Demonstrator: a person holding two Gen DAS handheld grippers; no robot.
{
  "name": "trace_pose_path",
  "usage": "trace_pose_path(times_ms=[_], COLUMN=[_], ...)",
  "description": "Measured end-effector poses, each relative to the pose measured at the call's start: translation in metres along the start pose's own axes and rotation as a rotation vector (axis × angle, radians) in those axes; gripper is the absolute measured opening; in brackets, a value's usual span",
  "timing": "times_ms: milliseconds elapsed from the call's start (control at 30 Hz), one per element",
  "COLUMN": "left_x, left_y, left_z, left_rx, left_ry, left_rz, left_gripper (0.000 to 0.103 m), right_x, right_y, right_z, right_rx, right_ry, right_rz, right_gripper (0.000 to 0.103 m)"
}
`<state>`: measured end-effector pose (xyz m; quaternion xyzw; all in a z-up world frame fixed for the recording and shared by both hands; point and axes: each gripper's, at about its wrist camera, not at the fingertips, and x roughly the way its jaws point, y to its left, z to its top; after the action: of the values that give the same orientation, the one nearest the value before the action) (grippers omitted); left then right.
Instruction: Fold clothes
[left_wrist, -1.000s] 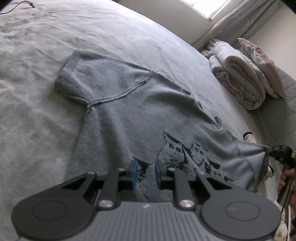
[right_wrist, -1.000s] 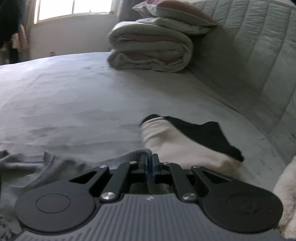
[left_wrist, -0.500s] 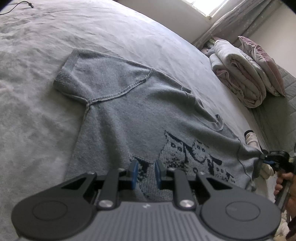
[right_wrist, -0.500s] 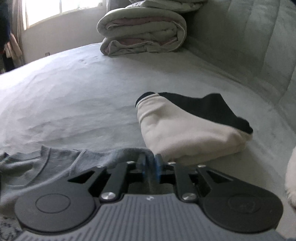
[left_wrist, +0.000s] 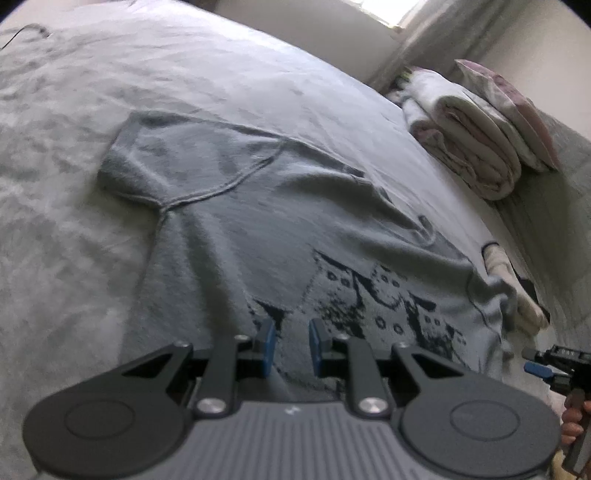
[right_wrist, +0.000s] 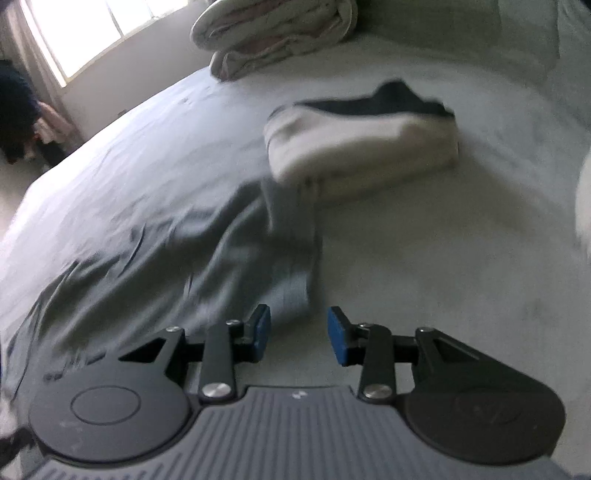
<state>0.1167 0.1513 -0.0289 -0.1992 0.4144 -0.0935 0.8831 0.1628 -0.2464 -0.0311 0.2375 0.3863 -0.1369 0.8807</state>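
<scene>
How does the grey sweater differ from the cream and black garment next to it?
The grey sweater lies spread open on the bed; the cream and black garment is already folded into a compact bundle. The sweater is one grey with a dark knitted cat pattern; the garment is cream with black on top. The sweater covers far more bed. Neither is held.

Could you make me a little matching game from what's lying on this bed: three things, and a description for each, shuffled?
Things:
1. grey sweater
2. cream and black folded garment
3. rolled duvet

Descriptions:
A. under a pillow by the headboard
B. spread flat, dark knitted pattern on the front
C. folded bundle next to the sweater's right sleeve

Pairs: 1-B, 2-C, 3-A
</scene>
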Motion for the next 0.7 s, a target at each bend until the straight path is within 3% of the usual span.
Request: trace_pose_path(times_ms=[333, 467, 700], left_x=[-0.015, -0.014, 0.012], left_y=[-0.042, -0.068, -0.159], left_z=[-0.027, -0.040, -0.053], left_rx=[0.127, 0.162, 0.334], left_ry=[0.014, 0.074, 0.126], left_rz=[-0.070, -0.110, -0.146], left_gripper=[0.019, 0.019, 0.021], right_x=[-0.037, -0.041, -0.033], right_y=[-0.013, -0.024, -0.045], right_z=[-0.077, -0.097, -0.113], right_rx=[-0.005, 0.005, 0.096], right_ry=[0.145, 0.182, 0.241], right_rz=[0.311, 0.395, 0.600], right_gripper=[0.039, 0.038, 0.030])
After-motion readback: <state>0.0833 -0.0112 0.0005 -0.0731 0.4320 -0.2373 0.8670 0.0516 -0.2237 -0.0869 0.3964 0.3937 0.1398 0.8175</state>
